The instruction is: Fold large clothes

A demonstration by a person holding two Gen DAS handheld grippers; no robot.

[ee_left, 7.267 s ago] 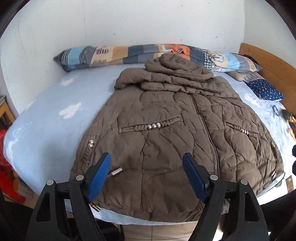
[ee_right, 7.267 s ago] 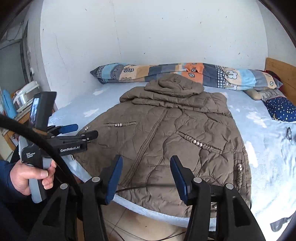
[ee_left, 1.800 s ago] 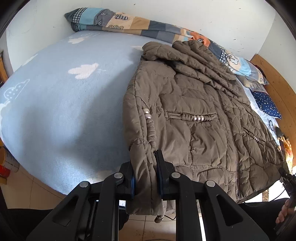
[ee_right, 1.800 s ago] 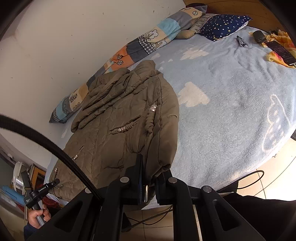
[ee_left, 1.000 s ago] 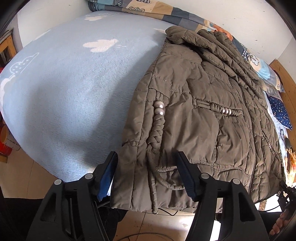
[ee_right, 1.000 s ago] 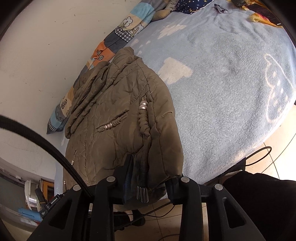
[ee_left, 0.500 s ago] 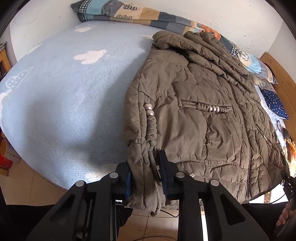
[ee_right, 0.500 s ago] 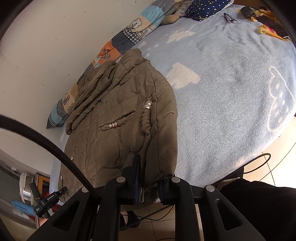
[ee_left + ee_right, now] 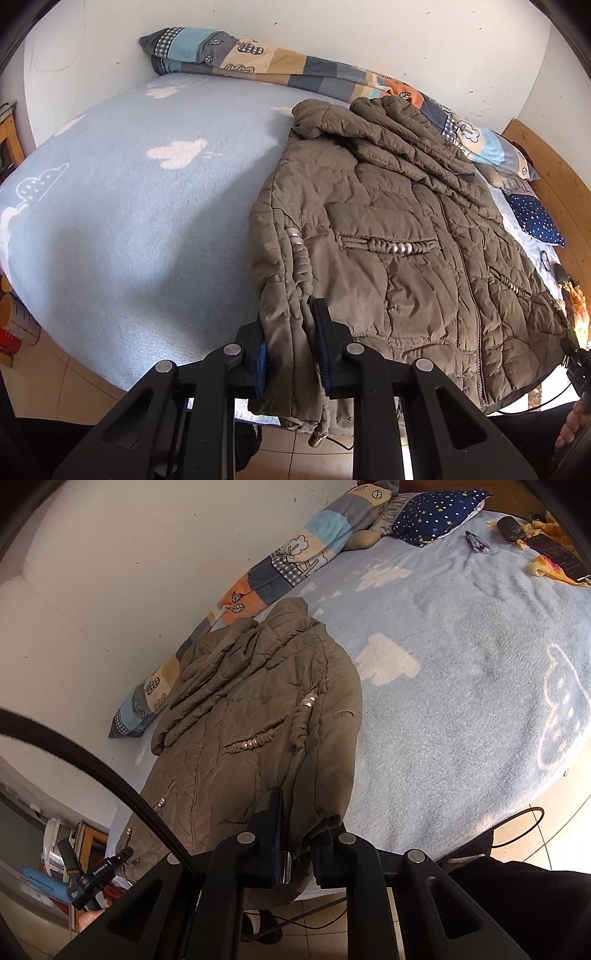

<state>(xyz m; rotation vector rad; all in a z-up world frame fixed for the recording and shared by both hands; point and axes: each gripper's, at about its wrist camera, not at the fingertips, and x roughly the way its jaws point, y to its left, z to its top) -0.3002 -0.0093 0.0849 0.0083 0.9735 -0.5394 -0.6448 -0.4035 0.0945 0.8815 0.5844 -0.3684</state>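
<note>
A brown quilted hooded jacket (image 9: 388,236) lies front up on a light blue bed, hood toward the wall. My left gripper (image 9: 290,354) is shut on the jacket's bottom left hem corner at the bed's near edge. The same jacket shows in the right wrist view (image 9: 251,716). My right gripper (image 9: 297,845) is shut on its bottom right hem corner, with a metal cord end between the jaws. The left gripper (image 9: 96,875) also shows small at the far left of that view.
The bed's blue cloud-print blanket (image 9: 122,206) spreads wide on both sides (image 9: 461,686). A patchwork rolled quilt (image 9: 280,74) lies along the wall. A starry blue pillow (image 9: 436,509), glasses (image 9: 478,542) and small items sit at the headboard end. Tiled floor and a cable (image 9: 517,830) lie below.
Both grippers stay shut on the hem corners. The left gripper has risen a little and tipped up toward the wall; the right view has shifted slightly back from the bed.
</note>
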